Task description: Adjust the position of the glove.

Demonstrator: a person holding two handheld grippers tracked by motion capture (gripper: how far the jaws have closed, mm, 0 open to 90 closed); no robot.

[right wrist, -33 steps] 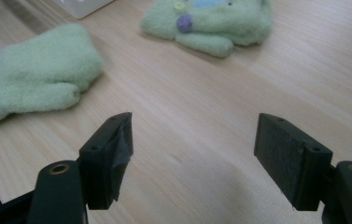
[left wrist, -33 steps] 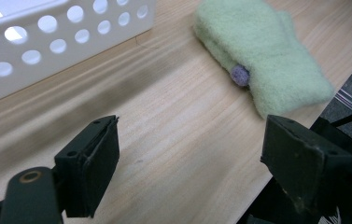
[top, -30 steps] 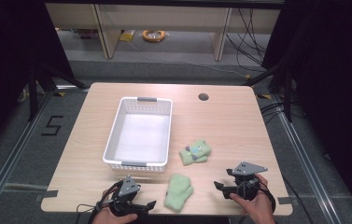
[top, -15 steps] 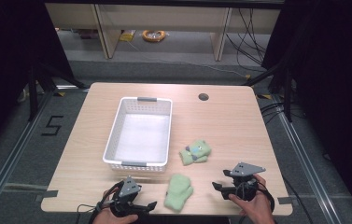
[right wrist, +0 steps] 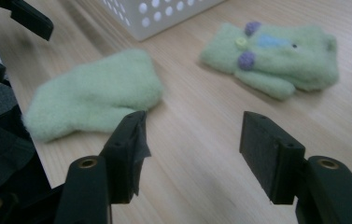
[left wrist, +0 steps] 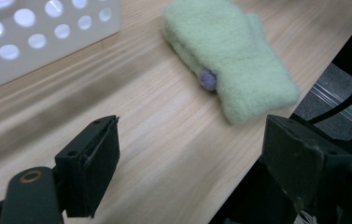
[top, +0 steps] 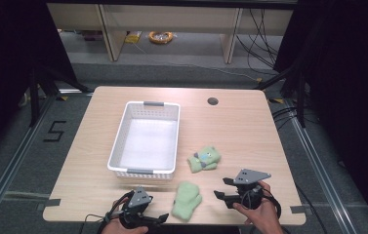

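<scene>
Two pale green fuzzy mittens lie on the light wooden desk point(top: 250, 126), both just off the near right corner of the white perforated plastic basket point(top: 145, 139), which stands empty. The plain green mitten point(top: 186, 200) sits at the near edge of the desk, between the two hands; the decorated green mitten with purple buttons and a blue patch point(top: 204, 159) lies a little farther in, close to the basket's right side.

From the left claw point(top: 148, 220), the plain mitten is just to its right, near but not touched. In the left gripper view that mitten point(left wrist: 229, 58) runs its long axis diagonally away from the jaws, cuff end nearest and toward the desk's edge, with a small purple button point(left wrist: 207, 79) on its side. The left claw point(left wrist: 192, 163) is spread wide with only bare wood between the jaws, holding nothing.

The right claw point(top: 223, 187) hovers low at the near right, also empty and wide apart. In the right gripper view the right claw point(right wrist: 192, 154) points between the two mittens: the plain one point(right wrist: 94, 95) lies ahead to the left, the decorated one point(right wrist: 271, 58) ahead to the right and farther off, its length lying across the view. Which mitten this hand favours is hard to judge, though the decorated one appears the likelier, since the left hand is the nearer to the plain one.
</scene>
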